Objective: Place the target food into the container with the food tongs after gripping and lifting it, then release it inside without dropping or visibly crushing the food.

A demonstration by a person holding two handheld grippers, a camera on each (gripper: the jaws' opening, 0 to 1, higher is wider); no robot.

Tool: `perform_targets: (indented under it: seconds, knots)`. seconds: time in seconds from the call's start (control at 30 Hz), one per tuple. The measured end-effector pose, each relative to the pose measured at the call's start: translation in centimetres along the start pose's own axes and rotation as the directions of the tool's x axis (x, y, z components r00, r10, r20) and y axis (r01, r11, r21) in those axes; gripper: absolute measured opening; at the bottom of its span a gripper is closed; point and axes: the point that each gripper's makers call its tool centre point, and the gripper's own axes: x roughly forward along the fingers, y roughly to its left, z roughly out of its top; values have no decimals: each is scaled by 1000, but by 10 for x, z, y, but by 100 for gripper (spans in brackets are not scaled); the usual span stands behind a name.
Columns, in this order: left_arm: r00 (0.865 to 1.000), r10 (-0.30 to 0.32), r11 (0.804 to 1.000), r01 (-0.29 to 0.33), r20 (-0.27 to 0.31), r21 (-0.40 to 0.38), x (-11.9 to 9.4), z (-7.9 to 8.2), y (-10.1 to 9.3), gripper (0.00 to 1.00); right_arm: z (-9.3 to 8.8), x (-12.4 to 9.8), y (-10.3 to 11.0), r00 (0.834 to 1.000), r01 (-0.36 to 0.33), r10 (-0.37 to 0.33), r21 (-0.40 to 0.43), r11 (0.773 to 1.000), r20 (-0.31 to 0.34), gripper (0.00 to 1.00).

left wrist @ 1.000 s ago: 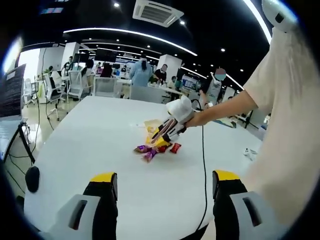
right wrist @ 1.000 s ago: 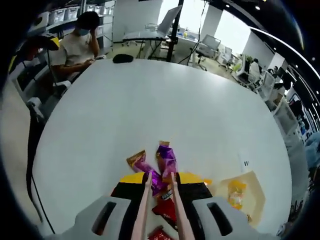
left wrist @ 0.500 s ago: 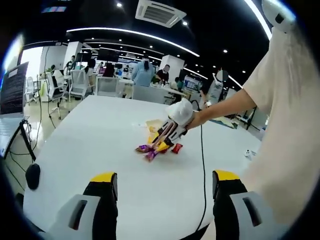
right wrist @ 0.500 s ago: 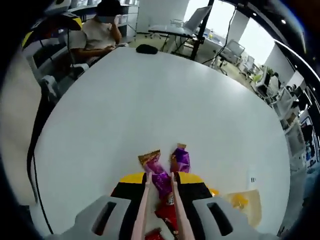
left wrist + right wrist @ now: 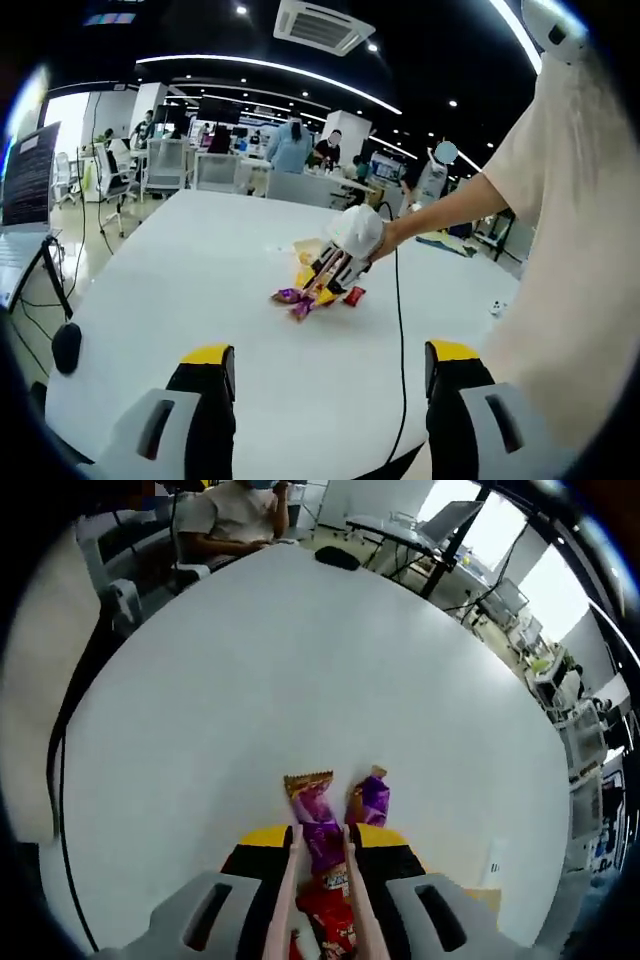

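between the tongs' fingers [image 5: 293,872] lies a purple candy [image 5: 320,825].

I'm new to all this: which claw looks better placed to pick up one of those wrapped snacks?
The right claw, probably. It holds the food tongs, whose tips straddle the purple snack on the table. The left claw hangs open, well back from the snack pile.

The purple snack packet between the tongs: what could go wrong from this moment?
1. The purple snack packet lies between the thin tongs; the wrapper looks slick, so it may slip when lifted.
2. A second purple packet and red packets lie close by; the tongs could catch or push them.
3. The container sits beyond the pile, so the carry may shake the packet loose.
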Motion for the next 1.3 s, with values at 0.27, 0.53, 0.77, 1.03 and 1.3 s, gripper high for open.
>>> perform_targets:
  seconds: [0.27, 0.53, 0.77, 1.03, 1.3]
  knots:
    - [1000, 4, 1000, -4, -2, -2, -2, -1, 0, 77, 4, 3, 0, 1000, -14, 14, -35, 999, -9, 23]
    - [1000, 11, 1000, -11, 1, -6, -5, -2, 2, 77, 0, 8, 3, 999, -43, 42, -61, 997, -30, 23]
    - [1000, 16, 1000, -16, -1, -12, -7, -5, 4, 77, -3, 15, 7, 996, -75, 71, -76, 994, -55, 23]
    - [1000, 20, 1000, -20, -2, -20, -7, -7, 4, 77, 0, 16, 6, 996, -77, 76, -30, 997, -36, 23]
    - [1000, 23, 1000, -23, 3, -20, -4, -4, 6, 78, 1, 16, 4, 997, -75, 76, 47, 996, -5, 23]
